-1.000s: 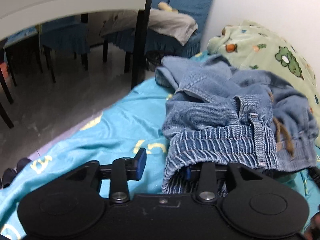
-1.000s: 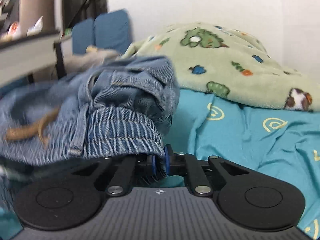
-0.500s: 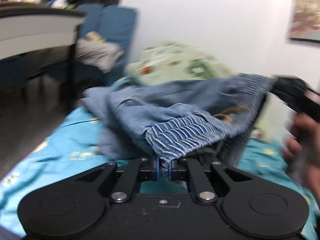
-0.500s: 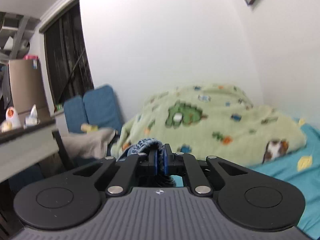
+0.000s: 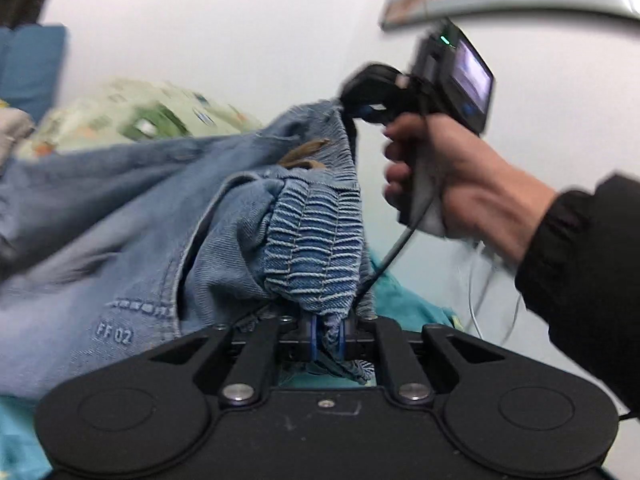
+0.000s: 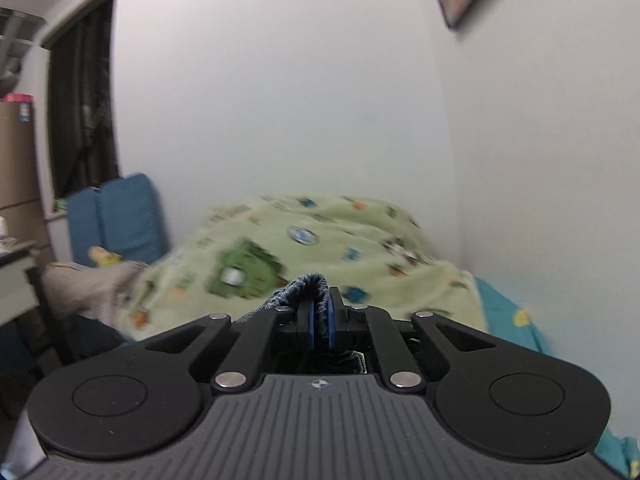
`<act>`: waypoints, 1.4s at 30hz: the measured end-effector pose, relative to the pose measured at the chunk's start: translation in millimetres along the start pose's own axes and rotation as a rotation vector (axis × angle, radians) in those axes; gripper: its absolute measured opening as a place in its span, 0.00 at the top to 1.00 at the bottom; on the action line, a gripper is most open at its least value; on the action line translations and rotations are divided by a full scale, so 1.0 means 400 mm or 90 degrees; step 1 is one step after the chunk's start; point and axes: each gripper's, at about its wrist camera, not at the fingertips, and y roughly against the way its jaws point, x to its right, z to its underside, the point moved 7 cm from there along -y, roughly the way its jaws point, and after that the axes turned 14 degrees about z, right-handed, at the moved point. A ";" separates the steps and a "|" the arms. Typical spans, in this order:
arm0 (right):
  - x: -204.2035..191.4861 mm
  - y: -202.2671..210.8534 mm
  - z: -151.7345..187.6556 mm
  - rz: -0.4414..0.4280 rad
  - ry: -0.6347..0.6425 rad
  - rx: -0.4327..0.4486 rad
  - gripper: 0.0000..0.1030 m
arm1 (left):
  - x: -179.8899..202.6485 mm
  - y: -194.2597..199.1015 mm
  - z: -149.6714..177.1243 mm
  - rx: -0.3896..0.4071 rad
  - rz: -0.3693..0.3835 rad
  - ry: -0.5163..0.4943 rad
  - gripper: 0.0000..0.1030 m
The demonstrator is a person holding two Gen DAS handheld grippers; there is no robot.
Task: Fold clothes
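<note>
Pinching a bunched fold of ribbed elastic waistband, the left gripper (image 5: pixel 327 338) has its blue pads pressed tight on the faded blue denim trousers (image 5: pixel 132 248); its jaws have just been closing, and the cloth sits squeezed between them. From that grip the gathered waistband climbs to the right gripper (image 5: pixel 362 110), which clamps the band's other end higher up, so the garment hangs stretched between the two tools and lifted off the turquoise patterned bedsheet (image 5: pixel 404 300). A bare hand (image 5: pixel 452 184) in a black sleeve (image 5: pixel 584 264) grasps the right tool's handle, and a thin cable trails below it. A brown drawstring (image 5: pixel 304 154) shows at the waistband's top. In the right wrist view the right gripper (image 6: pixel 319 326) is nearly closed on a small hump of denim rising between its blue pads. Beyond lies a pale green fleece blanket with cartoon prints (image 6: pixel 312 248), heaped against the white wall (image 6: pixel 280 100).
</note>
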 end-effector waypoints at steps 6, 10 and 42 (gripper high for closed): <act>0.141 -0.255 0.224 0.050 0.052 -0.082 0.95 | -0.085 -0.284 0.147 -0.098 0.014 0.032 0.92; 0.171 -0.356 0.370 0.062 0.069 -0.124 0.95 | -0.129 -0.327 0.189 -0.107 0.027 0.031 0.89; 0.019 0.361 0.419 0.139 -0.260 -0.269 0.50 | -0.427 0.504 -0.088 -0.052 -0.108 0.188 0.39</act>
